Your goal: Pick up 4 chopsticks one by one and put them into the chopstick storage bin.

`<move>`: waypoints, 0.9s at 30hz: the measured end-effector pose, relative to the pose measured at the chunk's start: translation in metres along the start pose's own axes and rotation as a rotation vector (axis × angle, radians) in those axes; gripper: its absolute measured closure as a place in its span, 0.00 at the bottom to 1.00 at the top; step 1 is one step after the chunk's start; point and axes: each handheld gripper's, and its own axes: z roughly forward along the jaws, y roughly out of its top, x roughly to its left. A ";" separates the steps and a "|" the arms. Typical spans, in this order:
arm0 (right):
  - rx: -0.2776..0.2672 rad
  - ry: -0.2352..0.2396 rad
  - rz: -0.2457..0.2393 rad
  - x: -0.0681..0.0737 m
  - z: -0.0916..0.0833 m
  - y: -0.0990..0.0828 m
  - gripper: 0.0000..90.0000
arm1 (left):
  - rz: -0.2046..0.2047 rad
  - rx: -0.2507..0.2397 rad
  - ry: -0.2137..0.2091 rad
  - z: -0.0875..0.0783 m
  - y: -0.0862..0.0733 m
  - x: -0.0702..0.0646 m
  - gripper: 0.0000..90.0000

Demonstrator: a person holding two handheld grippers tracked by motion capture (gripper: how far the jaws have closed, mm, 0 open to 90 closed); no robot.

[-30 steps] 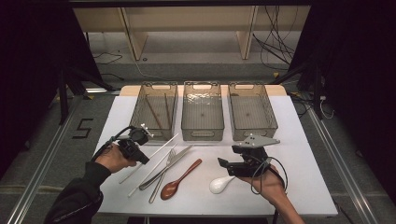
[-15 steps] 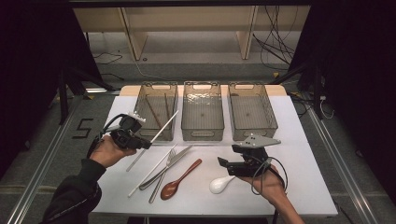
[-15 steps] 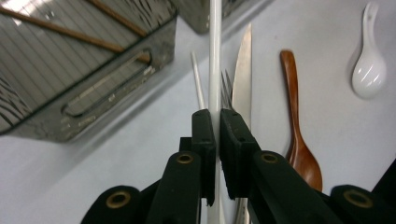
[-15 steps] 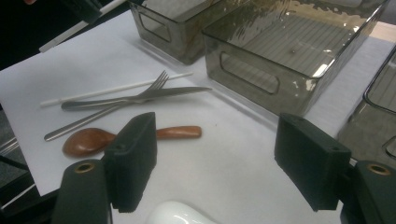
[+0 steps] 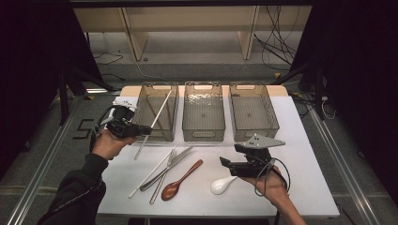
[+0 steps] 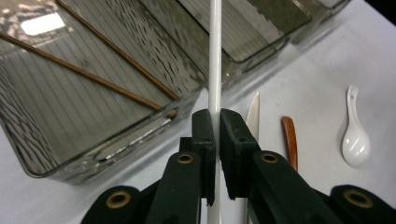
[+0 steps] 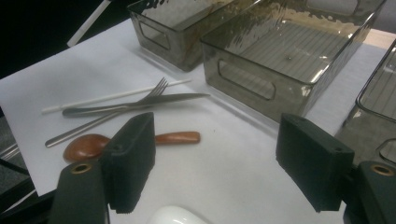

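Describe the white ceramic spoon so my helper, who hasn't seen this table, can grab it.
Start at the white table and find the right claw near its front edge. The glossy white ceramic soup spoon lies just beneath it. Unlike the brown wooden spoon to its left, it is short, white and deep-bowled.

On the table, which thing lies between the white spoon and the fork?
In the high view, the brown wooden spoon lies between the white spoon and the fork, beside the knife. The right tool hovers open above the white spoon.
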 end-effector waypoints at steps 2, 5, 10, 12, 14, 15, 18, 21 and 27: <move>-0.001 -0.002 0.000 0.000 0.000 0.000 0.32 | -0.003 -0.014 0.011 -0.001 0.002 0.002 0.94; -0.001 -0.002 0.002 0.000 0.000 0.000 0.32 | -0.013 -0.026 0.019 0.000 0.005 0.007 0.94; -0.009 -0.006 0.005 -0.001 -0.001 0.000 0.31 | -0.032 -0.033 0.029 0.002 0.009 0.016 0.94; -0.011 -0.006 0.008 -0.001 -0.001 0.000 0.31 | -0.042 -0.040 0.032 0.002 0.011 0.020 0.94; -0.014 -0.006 0.009 -0.002 -0.001 0.000 0.31 | -0.051 -0.048 0.033 0.001 0.013 0.023 0.94; -0.014 -0.007 0.010 -0.002 -0.001 0.000 0.31 | -0.055 -0.054 0.034 0.000 0.015 0.024 0.94; -0.015 -0.008 0.011 -0.002 -0.002 0.000 0.31 | -0.064 -0.066 0.032 0.000 0.019 0.027 0.94; -0.016 -0.007 0.011 -0.002 -0.001 0.000 0.31 | -0.063 -0.067 0.042 0.002 0.024 0.029 0.94; -0.015 -0.005 0.006 -0.001 -0.001 0.000 0.31 | -0.074 -0.084 0.048 0.005 0.036 0.033 0.94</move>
